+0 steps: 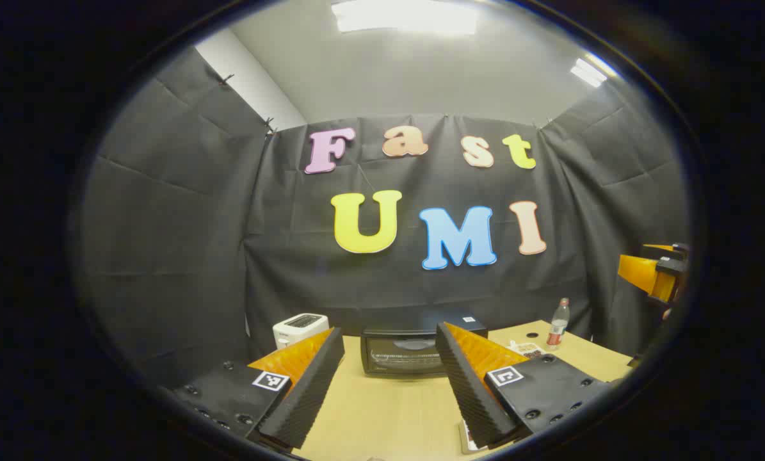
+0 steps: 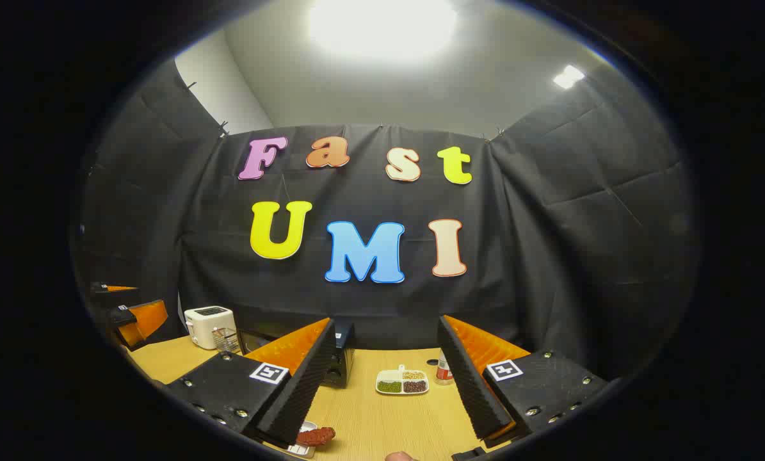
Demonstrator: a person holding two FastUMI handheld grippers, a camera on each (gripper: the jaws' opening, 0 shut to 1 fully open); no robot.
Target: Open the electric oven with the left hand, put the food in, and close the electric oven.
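A: Left gripper view, item one: our left gripper [image 1: 388, 378], fingers spread, nothing held. Oven [image 1: 414, 352] straight ahead between them, door closed, long side facing us.

B: Right gripper view: our right gripper [image 2: 388, 390] released too. Food [image 2: 315, 436] low, by its left finger. Divided dish [image 2: 402, 381] holds grains.

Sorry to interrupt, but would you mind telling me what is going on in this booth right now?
A person holds a two-finger tool in each hand above a wooden table. The left tool is open and points at the oven, whose door is shut. The right tool is open too, holding nothing. The food, a reddish piece on a small tray, lies near the table's front edge by the right tool. A toaster, a bottle and a divided dish also stand on the table. Nothing has been grasped yet.
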